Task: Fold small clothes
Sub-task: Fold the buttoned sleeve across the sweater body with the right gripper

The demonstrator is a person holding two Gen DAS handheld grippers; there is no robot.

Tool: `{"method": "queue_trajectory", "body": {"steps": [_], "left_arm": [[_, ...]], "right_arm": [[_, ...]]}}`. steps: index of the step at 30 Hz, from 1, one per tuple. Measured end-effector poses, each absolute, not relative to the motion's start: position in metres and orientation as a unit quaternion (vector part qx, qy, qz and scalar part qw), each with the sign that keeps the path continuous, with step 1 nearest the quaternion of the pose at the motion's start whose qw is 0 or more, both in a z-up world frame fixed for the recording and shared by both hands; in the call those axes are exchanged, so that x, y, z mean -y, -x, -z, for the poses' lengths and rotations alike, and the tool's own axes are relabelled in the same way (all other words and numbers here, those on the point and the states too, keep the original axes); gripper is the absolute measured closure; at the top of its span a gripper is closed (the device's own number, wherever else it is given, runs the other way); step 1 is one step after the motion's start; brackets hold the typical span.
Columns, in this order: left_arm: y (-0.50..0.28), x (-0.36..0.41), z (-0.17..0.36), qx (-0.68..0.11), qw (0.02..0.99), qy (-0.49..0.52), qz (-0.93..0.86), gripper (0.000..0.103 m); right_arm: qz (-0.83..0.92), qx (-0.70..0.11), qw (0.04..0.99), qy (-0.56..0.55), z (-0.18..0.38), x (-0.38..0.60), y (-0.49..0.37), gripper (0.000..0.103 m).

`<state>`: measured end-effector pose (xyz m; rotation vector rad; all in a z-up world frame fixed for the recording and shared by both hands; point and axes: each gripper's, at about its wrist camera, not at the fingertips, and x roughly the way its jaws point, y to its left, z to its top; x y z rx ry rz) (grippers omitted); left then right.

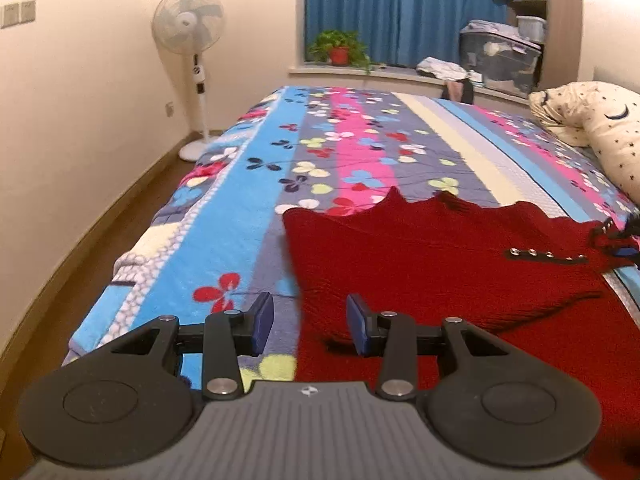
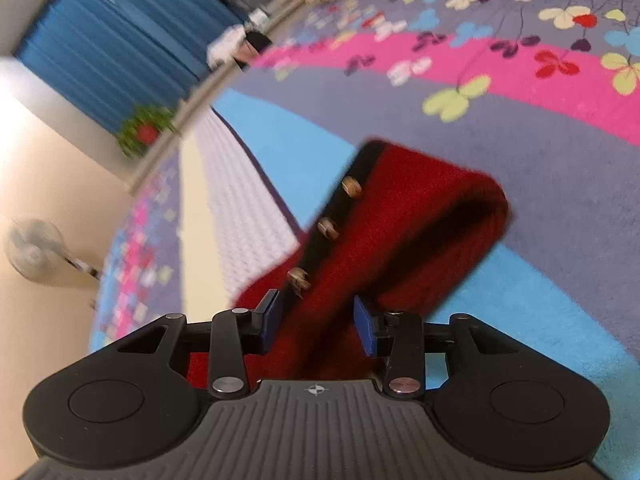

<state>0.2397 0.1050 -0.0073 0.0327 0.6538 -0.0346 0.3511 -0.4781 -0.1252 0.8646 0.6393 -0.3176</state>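
Note:
A red knitted garment (image 1: pixel 440 264) lies spread on the bed, with a black strip of small buttons (image 1: pixel 548 257) near its right side. My left gripper (image 1: pixel 310 326) is open, low over the garment's near left edge, with cloth between its blue pads. In the right wrist view, a folded-over part of the red garment (image 2: pixel 400 232) with the black button strip (image 2: pixel 332 228) runs between the open fingers of my right gripper (image 2: pixel 318 326). The pads stand apart from the cloth. The right view is tilted and blurred.
The bed has a flowered blanket (image 1: pixel 340 148) in blue, pink and grey. A starred pillow (image 1: pixel 592 120) lies at the far right. A standing fan (image 1: pixel 188 24) is by the left wall. A potted plant (image 1: pixel 340 50) and storage boxes (image 1: pixel 500 56) sit at the window sill.

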Motion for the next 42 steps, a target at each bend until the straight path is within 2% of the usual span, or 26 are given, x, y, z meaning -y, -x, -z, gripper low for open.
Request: {"method": "queue_trajectory", "body": {"steps": [1,4,6,10,12,15,16,19,21,25,29,33,37,40,42], "left_arm": [[-0.240,-0.109,0.007,-0.323,0.946,-0.008,0.015,0.058],[-0.240,-0.120,0.003,-0.315,0.949,0.008,0.001,0.058],[-0.240,-0.132,-0.002,-0.310,0.950,0.031,-0.012,0.058],[-0.244,-0.154,-0.007,-0.308,0.948,0.070,-0.040,0.058],[-0.244,-0.164,-0.007,-0.310,0.945,0.081,-0.057,0.058],[-0.242,-0.181,-0.007,-0.314,0.940,0.111,-0.078,0.058],[-0.242,-0.186,-0.006,-0.317,0.937,0.122,-0.083,0.058],[-0.242,-0.195,-0.003,-0.332,0.929,0.141,-0.084,0.058],[-0.240,-0.197,-0.003,-0.337,0.927,0.147,-0.079,0.058],[-0.237,-0.192,-0.007,-0.333,0.928,0.158,-0.055,0.058],[-0.239,-0.180,-0.003,-0.343,0.925,0.159,-0.028,0.058],[-0.246,-0.173,0.012,-0.375,0.912,0.167,-0.008,0.058],[-0.251,-0.161,0.032,-0.425,0.891,0.160,0.003,0.058],[-0.240,-0.149,0.031,-0.426,0.898,0.111,0.013,0.058],[-0.224,-0.145,0.023,-0.412,0.907,0.088,0.024,0.058]], "right_arm": [[0.156,-0.301,0.850,-0.404,0.126,0.476,-0.350,0.091],[0.143,-0.273,0.873,-0.378,0.106,0.465,-0.344,0.094],[0.125,-0.234,0.886,-0.381,0.074,0.444,-0.335,0.094],[0.002,-0.155,0.904,-0.400,0.005,0.349,-0.325,0.094],[-0.066,-0.154,0.885,-0.435,-0.009,0.287,-0.330,0.094],[-0.141,-0.198,0.827,-0.507,0.000,0.195,-0.346,0.094],[-0.152,-0.229,0.812,-0.515,0.011,0.166,-0.354,0.088],[-0.168,-0.379,0.758,-0.503,0.058,0.100,-0.367,0.084],[-0.186,-0.415,0.759,-0.465,0.070,0.086,-0.349,0.084],[-0.197,-0.410,0.828,-0.327,0.055,0.122,-0.306,0.083],[-0.148,-0.399,0.873,-0.237,0.049,0.210,-0.261,0.083],[-0.074,-0.398,0.904,-0.138,0.053,0.289,-0.229,0.076],[-0.002,-0.426,0.894,-0.137,0.080,0.338,-0.210,0.066],[0.037,-0.468,0.867,-0.165,0.104,0.350,-0.207,0.066],[0.032,-0.462,0.870,-0.170,0.105,0.346,-0.201,0.066]]}}
